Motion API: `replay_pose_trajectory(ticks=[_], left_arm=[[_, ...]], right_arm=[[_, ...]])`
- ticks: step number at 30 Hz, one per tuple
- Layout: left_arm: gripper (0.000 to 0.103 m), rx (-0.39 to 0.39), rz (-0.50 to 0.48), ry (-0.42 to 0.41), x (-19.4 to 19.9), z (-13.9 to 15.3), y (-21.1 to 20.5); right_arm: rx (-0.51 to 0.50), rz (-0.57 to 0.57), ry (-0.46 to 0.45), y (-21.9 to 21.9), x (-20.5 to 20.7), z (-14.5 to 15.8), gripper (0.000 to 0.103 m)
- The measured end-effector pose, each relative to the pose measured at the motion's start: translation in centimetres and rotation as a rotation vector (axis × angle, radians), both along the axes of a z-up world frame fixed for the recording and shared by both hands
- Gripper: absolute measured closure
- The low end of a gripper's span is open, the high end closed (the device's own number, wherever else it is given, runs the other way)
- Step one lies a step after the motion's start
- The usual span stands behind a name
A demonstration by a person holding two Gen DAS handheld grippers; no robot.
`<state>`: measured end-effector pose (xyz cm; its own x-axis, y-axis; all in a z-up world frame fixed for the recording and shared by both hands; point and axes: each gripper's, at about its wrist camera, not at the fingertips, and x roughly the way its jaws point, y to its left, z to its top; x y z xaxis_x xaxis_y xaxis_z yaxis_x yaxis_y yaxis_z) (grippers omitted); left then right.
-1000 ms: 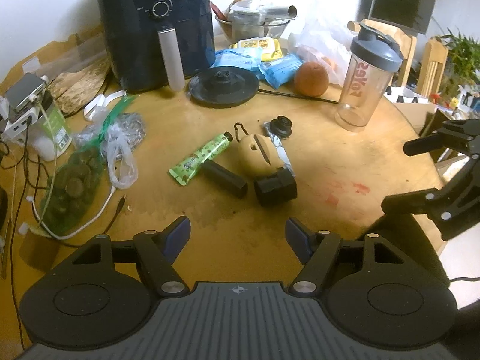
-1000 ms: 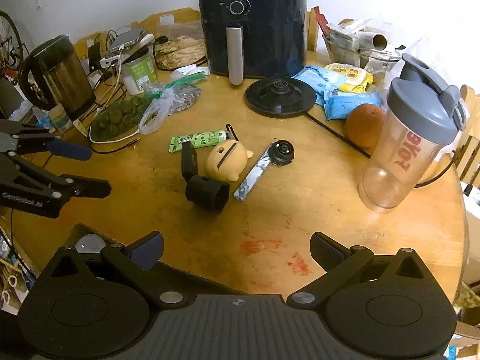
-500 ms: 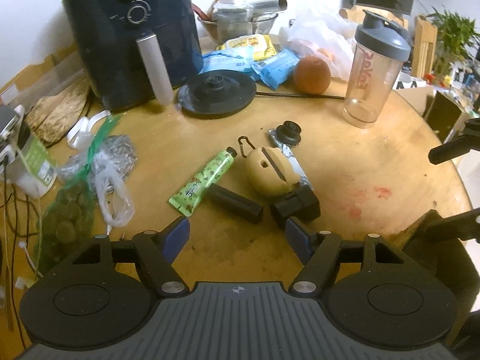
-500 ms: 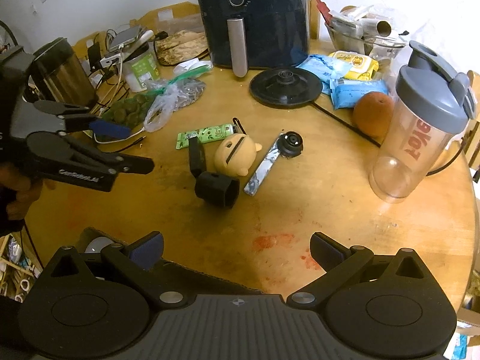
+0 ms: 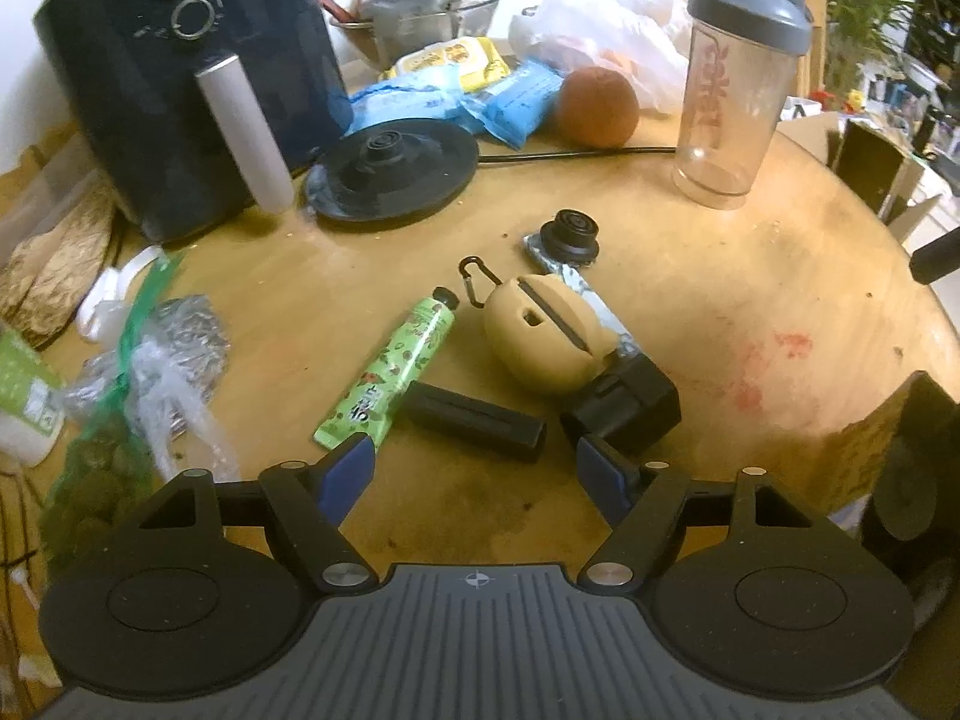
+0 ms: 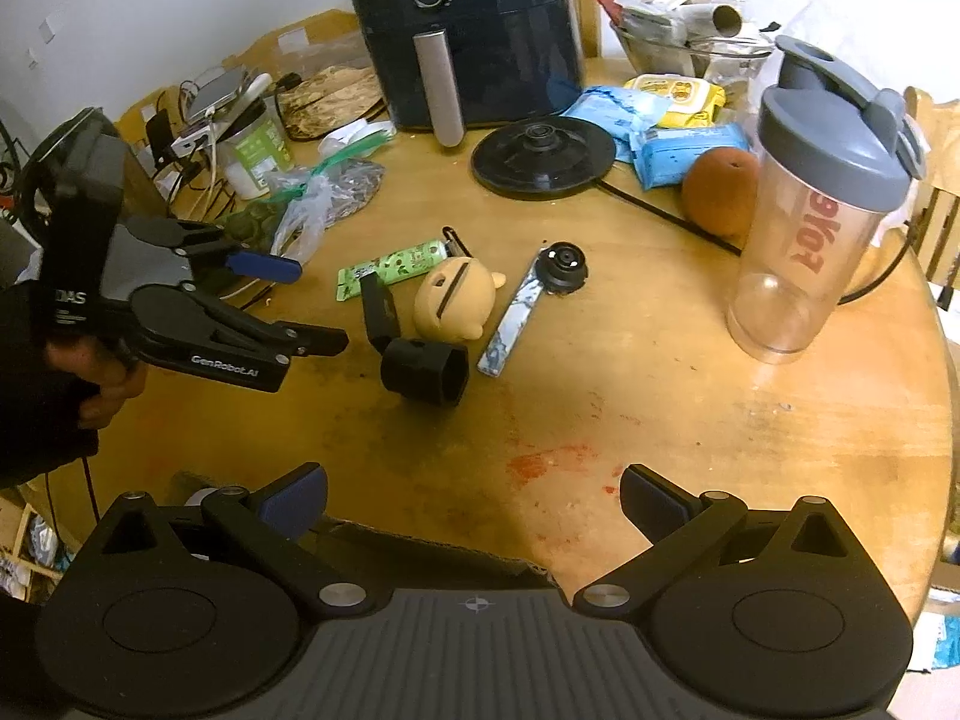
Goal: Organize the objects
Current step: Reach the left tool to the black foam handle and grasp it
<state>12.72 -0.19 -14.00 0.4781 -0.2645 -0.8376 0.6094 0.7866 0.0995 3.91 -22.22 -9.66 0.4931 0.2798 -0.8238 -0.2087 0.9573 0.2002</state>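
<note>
A small cluster lies mid-table: a green tube [image 5: 390, 369], a tan rounded case with a clip [image 5: 540, 336], a black bar [image 5: 477, 420], a black cup-shaped piece [image 5: 627, 405], a patterned strip [image 5: 591, 300] and a black round cap [image 5: 570, 234]. My left gripper [image 5: 477, 474] is open and empty just in front of the black bar and black piece. It also shows in the right wrist view [image 6: 306, 309], left of the cluster [image 6: 420, 324]. My right gripper [image 6: 474, 498] is open and empty over bare table near the front edge.
A dark air fryer [image 5: 180, 78], a kettle base [image 5: 393, 177] with its cord, blue and yellow packets [image 5: 468, 90], an orange [image 5: 597, 108] and a clear shaker bottle [image 5: 735, 96] stand behind. Plastic bags [image 5: 150, 372] and cables [image 6: 210, 138] lie at the left.
My left gripper has moved forward and closer to the cluster of small objects, which now fills its view. My right gripper has barely moved. Both stay open.
</note>
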Motion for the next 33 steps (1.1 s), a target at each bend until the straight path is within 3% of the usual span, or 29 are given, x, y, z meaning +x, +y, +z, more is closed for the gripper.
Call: replay_pose_trajectory(ticks=[18,26,33], left_arm=[[0.029,0.037,-0.135,0.024,2.9,-3.0,-1.0],[0.03,0.06,-0.207,0.017,3.4,-4.4,-1.4],[0.033,0.056,-0.214,0.019,3.2,-4.4,-1.4]], right_arm=[[0.059,-0.044,0.047,-0.8,-0.6,-0.5,0.0],[0.026,-0.062,0.069,-1.0,-0.8,-0.8,0.0],[0.017,-0.076,0.08,-1.4,-1.1,-0.9,0.0]])
